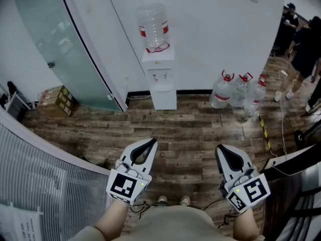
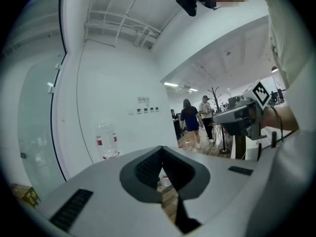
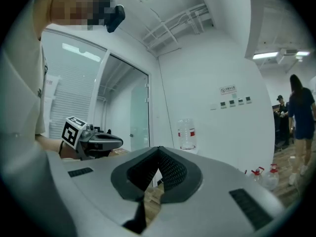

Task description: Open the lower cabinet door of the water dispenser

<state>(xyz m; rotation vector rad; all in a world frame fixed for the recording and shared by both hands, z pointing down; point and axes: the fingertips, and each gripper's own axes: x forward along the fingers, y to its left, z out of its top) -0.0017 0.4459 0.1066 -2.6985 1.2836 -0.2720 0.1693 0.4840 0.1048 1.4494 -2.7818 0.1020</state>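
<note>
The white water dispenser [image 1: 158, 77] stands against the far wall with a clear bottle [image 1: 153, 26] on top. Its lower cabinet door [image 1: 164, 97] is closed. Both grippers are held low and close to me, far short of it across the wood floor. My left gripper [image 1: 152, 143] is shut with nothing between its jaws, and so is my right gripper [image 1: 219, 149]. In the left gripper view the shut left gripper [image 2: 161, 152] points toward the bottle [image 2: 106, 139]. In the right gripper view the shut right gripper [image 3: 159, 151] faces the bottle [image 3: 186, 134].
Several full water jugs [image 1: 241, 92] stand on the floor right of the dispenser. A frosted glass door [image 1: 65, 49] and a cardboard box [image 1: 59, 100] are at the left, and a ribbed white partition [image 1: 40, 174] is beside me. People [image 1: 303, 49] stand at the far right, where cables [image 1: 282, 129] lie on the floor.
</note>
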